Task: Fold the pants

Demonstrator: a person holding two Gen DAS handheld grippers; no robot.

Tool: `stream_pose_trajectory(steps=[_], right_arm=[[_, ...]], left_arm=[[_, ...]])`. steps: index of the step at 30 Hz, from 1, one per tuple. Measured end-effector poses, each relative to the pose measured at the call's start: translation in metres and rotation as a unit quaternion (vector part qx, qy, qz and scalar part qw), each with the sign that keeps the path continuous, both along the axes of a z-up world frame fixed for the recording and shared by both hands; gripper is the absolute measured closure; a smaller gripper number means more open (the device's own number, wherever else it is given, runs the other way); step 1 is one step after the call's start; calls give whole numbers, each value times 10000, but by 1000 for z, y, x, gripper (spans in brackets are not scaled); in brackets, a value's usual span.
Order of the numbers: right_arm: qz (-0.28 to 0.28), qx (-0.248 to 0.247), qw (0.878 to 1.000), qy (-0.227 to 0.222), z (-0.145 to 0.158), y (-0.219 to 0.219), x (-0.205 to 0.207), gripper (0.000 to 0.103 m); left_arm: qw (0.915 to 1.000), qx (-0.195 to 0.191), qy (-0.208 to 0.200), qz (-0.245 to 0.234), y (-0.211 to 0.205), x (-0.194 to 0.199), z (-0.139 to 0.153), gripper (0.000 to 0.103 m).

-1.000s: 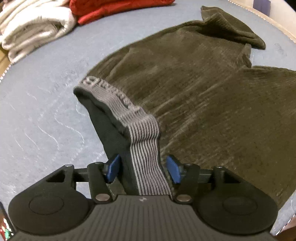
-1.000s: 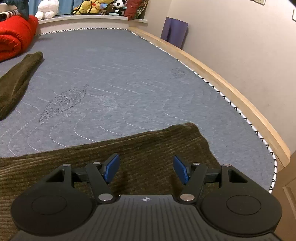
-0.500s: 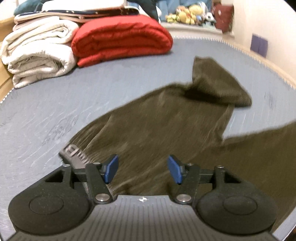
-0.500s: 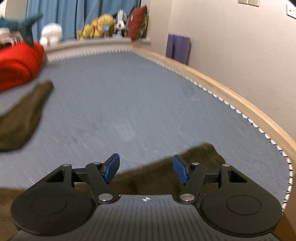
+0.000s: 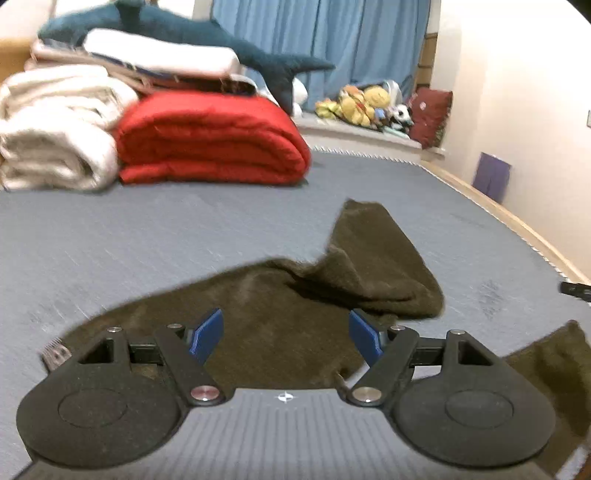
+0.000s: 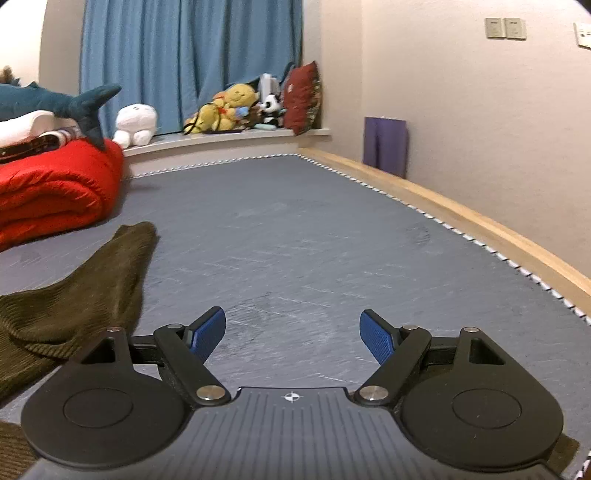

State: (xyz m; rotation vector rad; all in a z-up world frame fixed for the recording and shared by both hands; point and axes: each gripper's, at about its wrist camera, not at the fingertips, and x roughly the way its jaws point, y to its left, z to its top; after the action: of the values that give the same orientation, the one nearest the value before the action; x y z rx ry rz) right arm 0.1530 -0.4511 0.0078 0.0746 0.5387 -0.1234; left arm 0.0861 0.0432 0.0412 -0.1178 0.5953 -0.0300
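Left gripper (image 5: 286, 338) and right gripper (image 6: 293, 334) both spread, empty; olive pants (image 5: 280, 317) lay rumpled on grey bed (image 6: 295, 236).

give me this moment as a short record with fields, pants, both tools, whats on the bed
pants: dark olive pants lying spread on the grey bed, one leg bunched and folded over
waistband: grey striped corner showing at the left
left tool: left tool open, above the pants, holding nothing
right tool: right tool open, over bare bed, holding nothing
behind: red quilt, white blankets, shark plush
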Motion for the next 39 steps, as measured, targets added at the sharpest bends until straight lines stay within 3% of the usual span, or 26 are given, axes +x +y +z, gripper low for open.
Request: stream_pose_trajectory(steps=[2,3,4,6,7,10,12,14,25,30,33,37,39], right_arm=[[165,167,9997,76,-1,7,5,22],[227,191,9995,103,-1,11,7,22],[274,203,9994,100,-1,16,9,22],[329,286,9990,78,1,24,12,23],[350,371,9987,75,1,29,13,23],[380,765,9963,122,-3,39,23,34],[418,1131,9924,252,-9,45,34,57],[484,1391,9882,419,-17,54,48,70],[765,1875,9729,1113,-76,120,110,68],[654,1991,9682,1370,-99,136,129,50],[653,2078,9661,1386,-105,140,133,49],[806,1917,9692,1321,-107,148,138,50],[887,1902,9692,1292,-107,149,139,70]], left_arm=[[9990,-317,118,-298,1,8,-8,29],[9987,-331,168,-355,-1,12,-10,45],[9988,-247,231,-350,-5,16,-12,53],[9987,-186,330,-347,-8,22,-17,80],[9985,-201,396,-333,-8,25,-19,83],[9978,-223,579,-246,-7,34,-24,83],[9974,-240,628,-254,-6,38,-26,83],[9973,-193,648,-276,-7,38,-30,83],[9952,-63,865,-452,-11,44,-41,81],[9944,-86,972,-405,-6,48,-44,79],[9939,-51,1023,-403,-5,51,-45,79],[9938,-40,1039,-383,-5,52,-45,78],[9941,-62,1016,-372,-4,52,-43,78]])
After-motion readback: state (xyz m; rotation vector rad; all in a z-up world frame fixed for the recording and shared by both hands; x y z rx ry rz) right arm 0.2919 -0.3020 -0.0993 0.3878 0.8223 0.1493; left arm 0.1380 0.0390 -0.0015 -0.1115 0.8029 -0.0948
